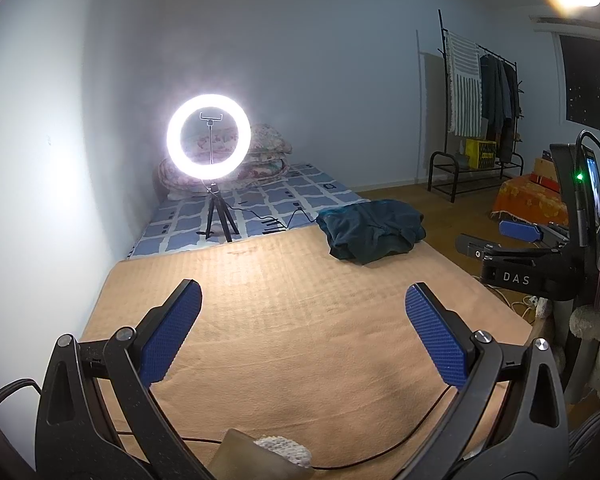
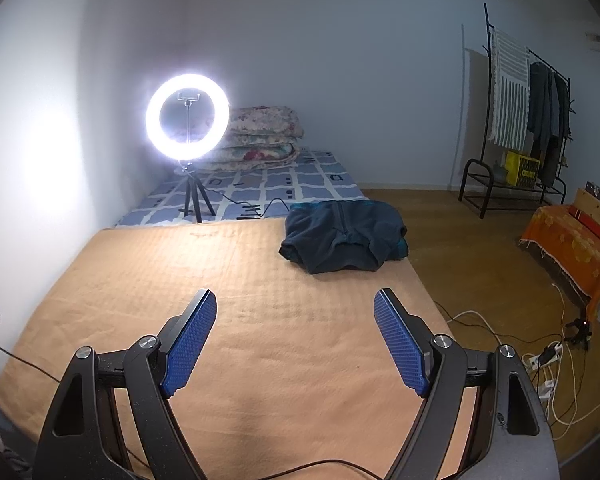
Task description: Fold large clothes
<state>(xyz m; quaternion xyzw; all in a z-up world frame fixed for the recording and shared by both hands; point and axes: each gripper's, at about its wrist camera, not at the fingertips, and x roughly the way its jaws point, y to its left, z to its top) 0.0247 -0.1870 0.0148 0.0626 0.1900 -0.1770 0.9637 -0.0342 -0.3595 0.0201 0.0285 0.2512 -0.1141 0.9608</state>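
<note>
From the left wrist camera we look past our left gripper [image 1: 303,334], whose blue-padded jaws stand wide apart with nothing between them, hovering over a peach blanket [image 1: 300,320] spread on a bed. The dark teal garment [image 1: 371,231] lies in a loose folded bundle at the blanket's far right corner, well apart from us. Behind it a lit ring light [image 1: 209,139] stands on a small tripod on a blue checked sheet [image 1: 260,204]. Our right gripper [image 1: 496,240] shows at the right edge, empty.

From the right wrist camera the right gripper [image 2: 295,344] also has its jaws apart and empty above the blanket [image 2: 260,340]. The garment [image 2: 345,236] sits ahead and slightly right, near the bed's edge, beside the wooden floor [image 2: 480,248].

We judge that no fold is under way: either the piece is finished and set aside, or it waits to be spread. The next move would call for reaching forward with both grippers to its edges.
</note>
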